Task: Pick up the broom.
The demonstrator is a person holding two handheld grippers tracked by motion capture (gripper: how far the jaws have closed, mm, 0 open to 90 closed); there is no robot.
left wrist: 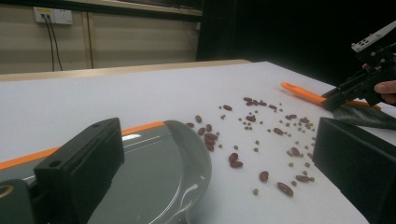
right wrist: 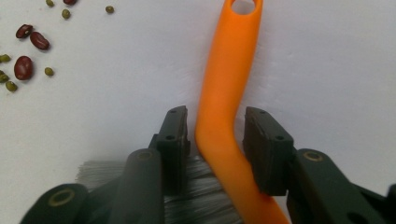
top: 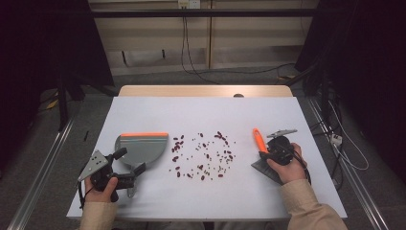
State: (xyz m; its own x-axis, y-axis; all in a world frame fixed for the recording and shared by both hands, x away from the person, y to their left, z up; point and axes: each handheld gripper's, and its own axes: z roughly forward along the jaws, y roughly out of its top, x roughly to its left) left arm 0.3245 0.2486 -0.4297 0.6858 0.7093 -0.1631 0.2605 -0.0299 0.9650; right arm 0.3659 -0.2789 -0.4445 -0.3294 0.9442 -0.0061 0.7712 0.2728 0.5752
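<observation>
A: How far along can the sweeping be judged to be?

B: Hardly begun. The beans (top: pixel 203 154) are spread loose across the middle of the white table (top: pixel 143 201) — red ones and small green ones — and none is seen inside the dustpan (top: pixel 142 147).

A: And the brush?

B: The brush (top: pixel 262 152) is lying on the table at the right, its orange handle (right wrist: pixel 227 100) pointing away and its grey bristles (right wrist: pixel 196 191) nearest the person. It is straddled by the right gripper (right wrist: pixel 217 123): the jaws are set narrow, close to either side of the handle, yet a slim gap shows at each pad, so a firm grip cannot be claimed.

A: The left side?

B: The left gripper (top: pixel 128 168) is held at the dustpan's near end; whether its jaws clamp the dustpan's handle cannot be told. The dustpan rests flat, its orange lip on the far side.

A: What is left?

B: Everything — the brush is to be lifted, the beans swept into the dustpan.

A: The room?

B: A pale panelled wall (top: pixel 201 43) with a socket (left wrist: pixel 52 16) and hanging cables is seen behind, with dark surroundings at both sides.
</observation>
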